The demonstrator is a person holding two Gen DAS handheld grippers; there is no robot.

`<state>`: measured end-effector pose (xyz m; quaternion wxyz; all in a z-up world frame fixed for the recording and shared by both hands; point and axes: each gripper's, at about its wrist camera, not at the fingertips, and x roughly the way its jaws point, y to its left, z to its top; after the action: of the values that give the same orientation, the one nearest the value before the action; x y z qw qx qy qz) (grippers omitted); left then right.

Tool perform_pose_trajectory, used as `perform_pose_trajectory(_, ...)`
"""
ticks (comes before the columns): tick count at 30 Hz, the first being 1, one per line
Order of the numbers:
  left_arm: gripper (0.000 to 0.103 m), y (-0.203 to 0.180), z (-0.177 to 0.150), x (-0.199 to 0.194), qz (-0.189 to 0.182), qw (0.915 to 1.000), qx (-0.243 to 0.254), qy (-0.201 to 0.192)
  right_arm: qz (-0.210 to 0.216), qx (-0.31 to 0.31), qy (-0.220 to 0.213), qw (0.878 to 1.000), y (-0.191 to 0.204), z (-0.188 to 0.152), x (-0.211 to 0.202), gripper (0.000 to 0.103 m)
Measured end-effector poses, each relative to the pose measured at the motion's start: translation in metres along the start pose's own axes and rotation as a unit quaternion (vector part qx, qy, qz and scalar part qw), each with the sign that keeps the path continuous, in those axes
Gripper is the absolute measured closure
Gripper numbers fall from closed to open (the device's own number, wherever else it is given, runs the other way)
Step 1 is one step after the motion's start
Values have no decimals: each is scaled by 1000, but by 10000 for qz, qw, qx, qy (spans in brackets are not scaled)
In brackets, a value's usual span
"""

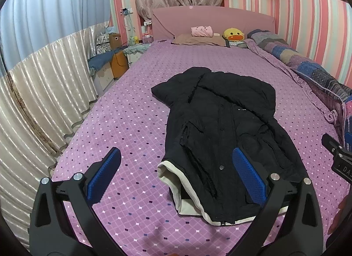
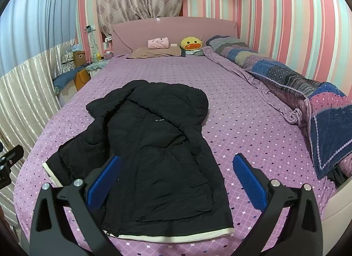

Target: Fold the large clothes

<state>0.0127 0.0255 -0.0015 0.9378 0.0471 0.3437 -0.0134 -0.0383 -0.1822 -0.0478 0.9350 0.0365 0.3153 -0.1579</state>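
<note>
A large black hooded coat (image 1: pixel 222 128) with a cream lining lies lengthwise on the purple bed (image 1: pixel 123 124), hood toward the headboard, hem nearest me. Both sleeves look folded in over the body. My left gripper (image 1: pixel 176 174) hangs open above the hem's left corner, nothing between its blue pads (image 1: pixel 103 174). In the right wrist view the same coat (image 2: pixel 154 146) fills the middle, and my right gripper (image 2: pixel 176 179) is open over the hem's right side, holding nothing. The right gripper's body shows at the edge of the left view (image 1: pixel 338 157).
Pillows (image 2: pixel 157 52), a pink plush (image 2: pixel 158 43) and a yellow duck plush (image 2: pixel 191 43) sit by the pink headboard (image 2: pixel 176 31). A rolled patchwork quilt (image 2: pixel 308 93) runs along the bed's right side. Cluttered bedside furniture (image 1: pixel 114 58) and curtains (image 1: pixel 44 91) stand at the left.
</note>
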Motion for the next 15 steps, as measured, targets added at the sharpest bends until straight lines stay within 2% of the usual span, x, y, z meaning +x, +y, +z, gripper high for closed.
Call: perform_pose_trajectory(15,3,-4,-1,2,-72,10000,16,10,-2,-2,8,10000,-1,2,1,1)
